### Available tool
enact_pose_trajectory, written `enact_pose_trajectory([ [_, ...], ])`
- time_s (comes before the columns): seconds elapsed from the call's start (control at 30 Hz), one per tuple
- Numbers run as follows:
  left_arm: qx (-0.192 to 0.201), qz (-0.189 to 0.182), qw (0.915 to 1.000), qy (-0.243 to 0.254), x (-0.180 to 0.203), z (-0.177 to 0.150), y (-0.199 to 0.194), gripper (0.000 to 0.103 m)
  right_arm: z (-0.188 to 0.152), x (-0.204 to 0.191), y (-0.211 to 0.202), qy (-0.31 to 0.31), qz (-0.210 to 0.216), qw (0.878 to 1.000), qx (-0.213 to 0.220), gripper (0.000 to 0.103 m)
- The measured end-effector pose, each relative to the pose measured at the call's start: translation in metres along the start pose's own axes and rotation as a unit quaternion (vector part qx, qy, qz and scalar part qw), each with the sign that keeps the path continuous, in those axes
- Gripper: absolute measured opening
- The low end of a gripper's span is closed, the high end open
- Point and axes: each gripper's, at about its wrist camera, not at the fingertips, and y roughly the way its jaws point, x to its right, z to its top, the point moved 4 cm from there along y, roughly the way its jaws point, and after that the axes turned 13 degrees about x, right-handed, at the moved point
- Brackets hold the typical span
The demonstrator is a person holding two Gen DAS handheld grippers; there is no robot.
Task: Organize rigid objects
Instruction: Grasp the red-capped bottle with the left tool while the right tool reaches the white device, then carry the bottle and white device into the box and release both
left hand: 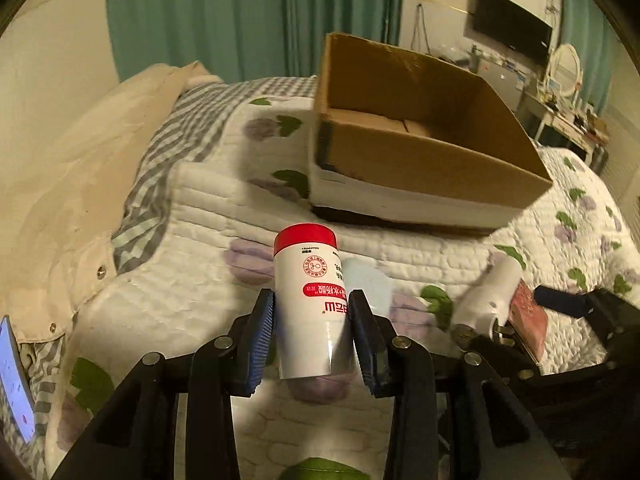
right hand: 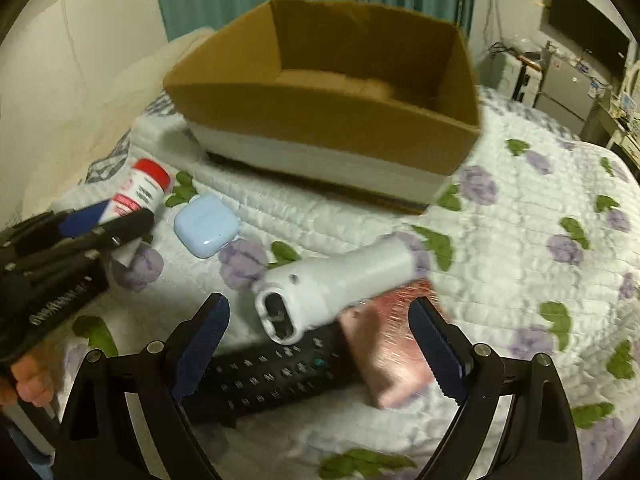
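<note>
My left gripper is shut on a white bottle with a red cap, held over the quilt; it also shows in the right wrist view. An open cardboard box stands on the bed behind it, also seen from the right wrist. My right gripper is open above a white handheld device, a pink box and a black remote. A light blue case lies left of them.
A flowered white quilt covers the bed. A beige coat and striped bedding lie at left. A phone glows at far left. A desk and TV stand at right.
</note>
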Motion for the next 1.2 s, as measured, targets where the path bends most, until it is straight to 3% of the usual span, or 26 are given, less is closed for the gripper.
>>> enact_pose_trajectory([
  [0.27, -0.003, -0.006, 0.9999, -0.01, -0.002, -0.001, 0.004, 0.038, 0.002, -0.004, 0.044, 0.048, 0.001, 0.998, -0.041, 0.09],
  [0.37, -0.005, -0.007, 0.9999, -0.013, -0.004, -0.001, 0.005, 0.038, 0.004, -0.002, 0.058, 0.071, 0.003, 0.996, -0.05, 0.067],
  [0.4, -0.005, -0.008, 0.9999, -0.015, -0.004, -0.001, 0.005, 0.038, 0.003, -0.004, 0.062, 0.07, 0.004, 0.996, -0.051, 0.065],
  [0.53, -0.006, -0.007, 0.9998, -0.017, -0.005, -0.002, 0.005, 0.038, 0.005, -0.009, 0.053, 0.061, -0.001, 0.998, -0.033, 0.065],
  [0.63, -0.007, -0.008, 0.9998, -0.017, -0.004, -0.002, 0.006, 0.038, 0.007, -0.002, 0.041, 0.102, 0.004, 0.995, -0.015, 0.085],
  [0.73, -0.007, -0.006, 0.9998, -0.017, -0.004, -0.002, 0.006, 0.038, 0.013, 0.006, 0.038, 0.133, 0.004, 0.991, -0.004, 0.087],
  [0.93, -0.01, -0.004, 0.9998, -0.019, -0.005, -0.003, 0.008, 0.038, 0.014, 0.013, 0.072, 0.186, 0.005, 0.982, -0.029, 0.087],
  [1.1, -0.009, -0.004, 0.9998, -0.016, -0.005, -0.003, 0.007, 0.038, 0.013, 0.002, 0.064, 0.136, -0.008, 0.991, -0.014, 0.068],
  [1.2, -0.003, -0.006, 0.9999, -0.01, -0.002, -0.001, 0.001, 0.038, 0.01, 0.002, 0.049, 0.128, -0.006, 0.992, -0.007, 0.062],
])
